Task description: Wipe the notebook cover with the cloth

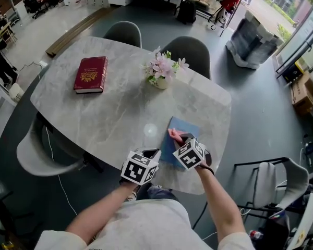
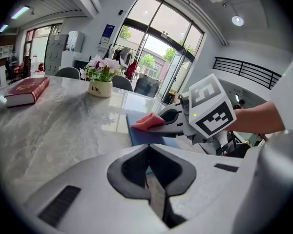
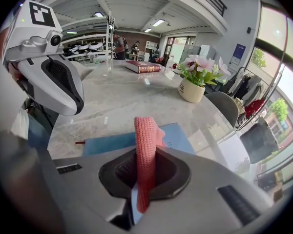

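A blue notebook (image 1: 183,126) lies flat near the table's front right edge. My right gripper (image 1: 180,138) is shut on a pink cloth (image 1: 174,135), whose end rests on the notebook's left part. In the right gripper view the cloth (image 3: 145,145) stands between the jaws over the blue cover (image 3: 178,136). My left gripper (image 1: 152,153) is shut with nothing seen in it, just left of the notebook's near corner. The left gripper view shows its closed jaws before the notebook (image 2: 136,135), with the right gripper (image 2: 162,123) and cloth (image 2: 147,121) beyond.
On the marble table (image 1: 109,119) a dark red book (image 1: 91,74) lies at the far left and a flower pot (image 1: 161,73) stands at the far middle. Grey chairs (image 1: 193,51) stand behind the table, and another chair (image 1: 36,150) at its left.
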### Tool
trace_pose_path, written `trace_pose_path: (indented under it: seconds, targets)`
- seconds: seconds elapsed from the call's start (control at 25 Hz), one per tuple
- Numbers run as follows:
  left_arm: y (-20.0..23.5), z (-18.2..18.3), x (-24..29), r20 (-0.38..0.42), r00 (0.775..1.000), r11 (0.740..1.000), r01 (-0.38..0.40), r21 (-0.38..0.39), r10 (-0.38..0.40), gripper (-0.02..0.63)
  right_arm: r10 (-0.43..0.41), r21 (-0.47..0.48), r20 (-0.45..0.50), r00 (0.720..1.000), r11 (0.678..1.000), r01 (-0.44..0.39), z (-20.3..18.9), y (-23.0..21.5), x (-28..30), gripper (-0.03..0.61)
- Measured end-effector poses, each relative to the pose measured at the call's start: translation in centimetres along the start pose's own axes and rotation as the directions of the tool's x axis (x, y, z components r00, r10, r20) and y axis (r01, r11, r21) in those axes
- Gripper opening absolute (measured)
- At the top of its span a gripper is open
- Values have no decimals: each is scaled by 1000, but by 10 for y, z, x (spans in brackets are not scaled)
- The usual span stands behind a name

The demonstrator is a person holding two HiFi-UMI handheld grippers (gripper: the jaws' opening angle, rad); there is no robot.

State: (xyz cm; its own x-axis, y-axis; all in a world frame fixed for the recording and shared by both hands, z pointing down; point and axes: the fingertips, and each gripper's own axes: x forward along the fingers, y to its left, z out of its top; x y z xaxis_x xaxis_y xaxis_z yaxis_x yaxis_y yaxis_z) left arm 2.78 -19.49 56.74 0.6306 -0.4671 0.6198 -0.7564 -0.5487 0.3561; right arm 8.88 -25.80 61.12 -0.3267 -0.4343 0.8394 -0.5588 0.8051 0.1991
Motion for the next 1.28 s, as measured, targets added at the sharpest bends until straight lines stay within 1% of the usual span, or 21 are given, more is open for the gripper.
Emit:
trace_pose_path:
  seconds: [0.44,1.28]
  targets:
    - [-14,-12,-15,-2,999,999,35,38,-35,8,-10,13,-7,1000,1000,10,-8,34,-16,15]
    - [-15,-36,-44,7,998,996,62,59,-62,8,-29,47,-7,1000,998,30,-14,85,-28,15]
